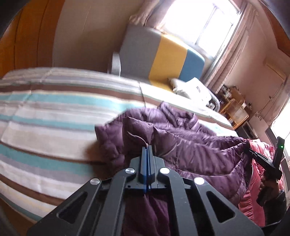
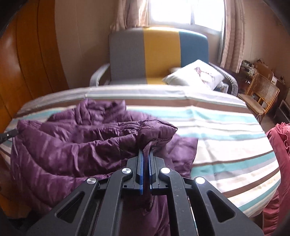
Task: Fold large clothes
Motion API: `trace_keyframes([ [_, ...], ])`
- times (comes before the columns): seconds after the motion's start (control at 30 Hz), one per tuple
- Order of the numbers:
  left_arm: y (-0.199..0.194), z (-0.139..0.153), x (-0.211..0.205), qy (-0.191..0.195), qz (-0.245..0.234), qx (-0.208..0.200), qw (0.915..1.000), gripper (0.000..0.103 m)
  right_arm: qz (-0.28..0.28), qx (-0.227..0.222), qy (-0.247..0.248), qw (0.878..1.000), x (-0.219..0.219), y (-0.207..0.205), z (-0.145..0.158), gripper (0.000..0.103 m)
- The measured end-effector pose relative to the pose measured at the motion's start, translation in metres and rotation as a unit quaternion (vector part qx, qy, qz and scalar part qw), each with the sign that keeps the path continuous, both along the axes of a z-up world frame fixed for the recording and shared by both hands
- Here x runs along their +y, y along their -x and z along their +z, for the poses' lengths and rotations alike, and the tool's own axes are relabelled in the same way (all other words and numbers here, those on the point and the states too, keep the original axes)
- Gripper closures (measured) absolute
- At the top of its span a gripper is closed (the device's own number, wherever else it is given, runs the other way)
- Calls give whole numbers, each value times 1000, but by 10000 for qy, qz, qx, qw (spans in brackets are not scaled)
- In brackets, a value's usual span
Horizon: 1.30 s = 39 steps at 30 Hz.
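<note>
One purple quilted down jacket (image 2: 76,138) lay crumpled on a bed covered by a striped sheet (image 2: 226,130) of teal, brown and white. Behind stood one grey, yellow and blue headboard (image 2: 159,54), one white pillow (image 2: 195,74), a curtained window (image 2: 183,12) and one cane chair (image 2: 261,96). The left gripper (image 1: 148,145) had its jaws clamped on jacket fabric; the right gripper (image 2: 146,151) likewise pinched a fold.

Daylight from blown-out window (image 1: 204,21); motion blur on bedspread (image 1: 54,112); fisheye-bent edges.
</note>
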<state>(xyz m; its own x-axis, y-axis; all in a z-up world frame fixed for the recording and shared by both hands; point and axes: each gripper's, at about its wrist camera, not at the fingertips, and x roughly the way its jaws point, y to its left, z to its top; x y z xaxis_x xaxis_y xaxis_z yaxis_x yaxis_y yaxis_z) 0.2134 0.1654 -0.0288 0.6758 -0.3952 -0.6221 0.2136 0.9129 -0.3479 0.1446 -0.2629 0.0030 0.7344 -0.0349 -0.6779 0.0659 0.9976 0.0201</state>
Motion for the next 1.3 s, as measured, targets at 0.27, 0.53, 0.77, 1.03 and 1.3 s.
trace_keyframes([
  [0.27, -44, 34, -3, -93, 324, -401, 9986, 103, -292, -475, 22, 9984, -8, -37, 22, 100],
  [0.53, -116, 22, -24, -443, 678, -200, 9965, 103, -711, -418, 161, 9965, -15, -94, 4, 100],
  [0.77, -158, -23, -42, -978, 977, 330, 9899, 103, -1038, -3, 366, 9939, -19, -127, -35, 100],
  [1.03, -172, -66, -63, -1463, 1008, 624, 9821, 103, -1146, 504, 681, 9898, -14, -148, -84, 100],
  [1.3, -172, -87, -72, -1571, 1069, 639, 9797, 103, -1020, 885, 971, 9861, -4, -165, -115, 99],
])
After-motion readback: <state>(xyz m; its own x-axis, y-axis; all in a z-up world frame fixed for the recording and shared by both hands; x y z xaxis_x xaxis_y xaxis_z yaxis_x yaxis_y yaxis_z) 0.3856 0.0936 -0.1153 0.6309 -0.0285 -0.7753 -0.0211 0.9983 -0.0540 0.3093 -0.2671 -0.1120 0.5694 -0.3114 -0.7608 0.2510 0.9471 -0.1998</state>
